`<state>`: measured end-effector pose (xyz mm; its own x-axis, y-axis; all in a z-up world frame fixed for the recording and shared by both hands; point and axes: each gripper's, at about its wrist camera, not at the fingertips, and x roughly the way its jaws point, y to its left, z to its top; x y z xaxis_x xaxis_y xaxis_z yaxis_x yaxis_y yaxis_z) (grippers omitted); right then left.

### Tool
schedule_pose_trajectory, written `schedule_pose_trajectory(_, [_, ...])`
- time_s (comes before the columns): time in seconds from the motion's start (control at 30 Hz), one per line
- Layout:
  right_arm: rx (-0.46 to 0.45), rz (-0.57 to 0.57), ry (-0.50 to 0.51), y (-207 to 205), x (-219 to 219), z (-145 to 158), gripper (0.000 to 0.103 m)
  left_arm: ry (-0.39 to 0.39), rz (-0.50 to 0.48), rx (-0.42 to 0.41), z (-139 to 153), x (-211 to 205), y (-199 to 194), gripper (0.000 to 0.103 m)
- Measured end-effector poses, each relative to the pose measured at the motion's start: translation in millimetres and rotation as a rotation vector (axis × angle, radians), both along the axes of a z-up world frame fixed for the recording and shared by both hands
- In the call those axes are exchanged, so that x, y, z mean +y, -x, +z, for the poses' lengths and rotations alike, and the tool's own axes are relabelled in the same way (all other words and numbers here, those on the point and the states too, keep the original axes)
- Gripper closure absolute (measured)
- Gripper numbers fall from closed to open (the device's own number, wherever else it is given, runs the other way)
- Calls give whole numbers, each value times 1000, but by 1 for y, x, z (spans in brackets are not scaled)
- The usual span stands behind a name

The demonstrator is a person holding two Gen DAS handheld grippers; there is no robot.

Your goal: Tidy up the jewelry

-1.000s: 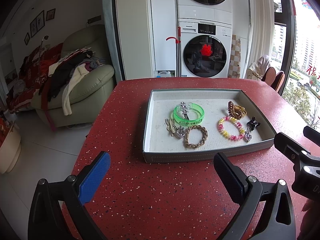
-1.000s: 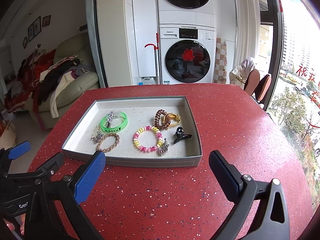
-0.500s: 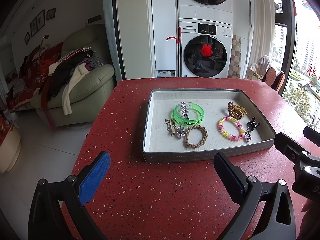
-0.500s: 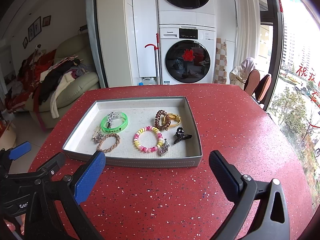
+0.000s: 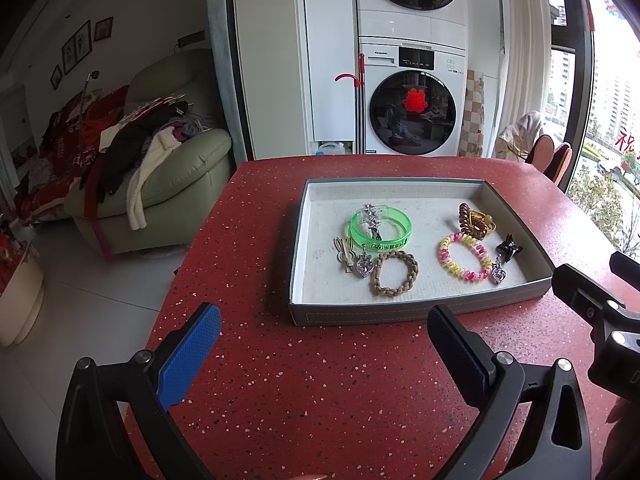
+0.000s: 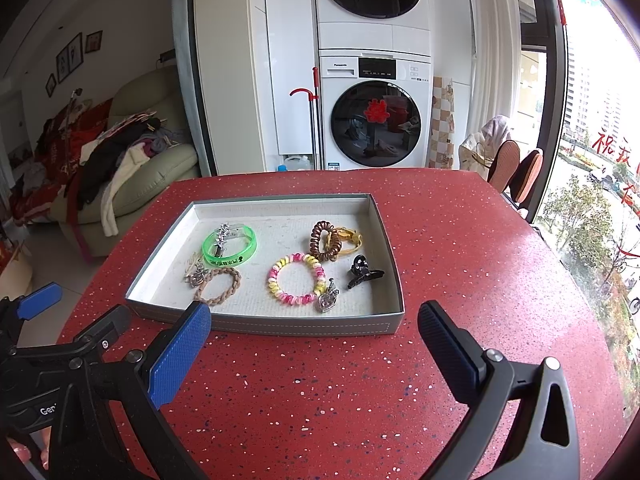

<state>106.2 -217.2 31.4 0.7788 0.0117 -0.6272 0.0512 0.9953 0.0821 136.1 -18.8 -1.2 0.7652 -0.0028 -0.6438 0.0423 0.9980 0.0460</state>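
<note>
A grey tray point(image 5: 416, 314) point(image 6: 280, 326) sits on the red speckled table. In it lie a green bangle point(image 5: 380, 229) point(image 6: 230, 245) with a star clip, a braided brown band point(image 5: 395, 273) point(image 6: 219, 286), a pink-yellow coil band point(image 5: 464, 258) point(image 6: 296, 278), a brown coil tie point(image 5: 474, 222) point(image 6: 325, 241), a black claw clip point(image 5: 509, 251) point(image 6: 363, 271) and heart pendants point(image 5: 364, 266) point(image 6: 327, 301). My left gripper point(image 5: 324, 350) is open and empty, in front of the tray. My right gripper point(image 6: 314, 350) is open and empty, also in front of it.
The red table point(image 5: 320, 392) point(image 6: 460, 260) ends at left above a white floor. A green sofa point(image 5: 168, 184) piled with clothes stands left. Stacked washing machines point(image 6: 374, 120) are behind. Chairs point(image 6: 516, 168) and a window are at right.
</note>
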Motion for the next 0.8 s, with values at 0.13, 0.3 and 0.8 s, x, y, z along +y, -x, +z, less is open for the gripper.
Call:
schedule_pose_trajectory(0.13, [0,0,0,0,0,0,0,4,3,7,-1,0,-1,0])
schedule_pose_trajectory(0.3, [0,-1,0,0,0,0,0,1,7,10,-2,-1,-1,0])
schedule_pose_trajectory(0.8, [0,0,-1,0,0,0,0,-20,18,-30,1,-4,3,0])
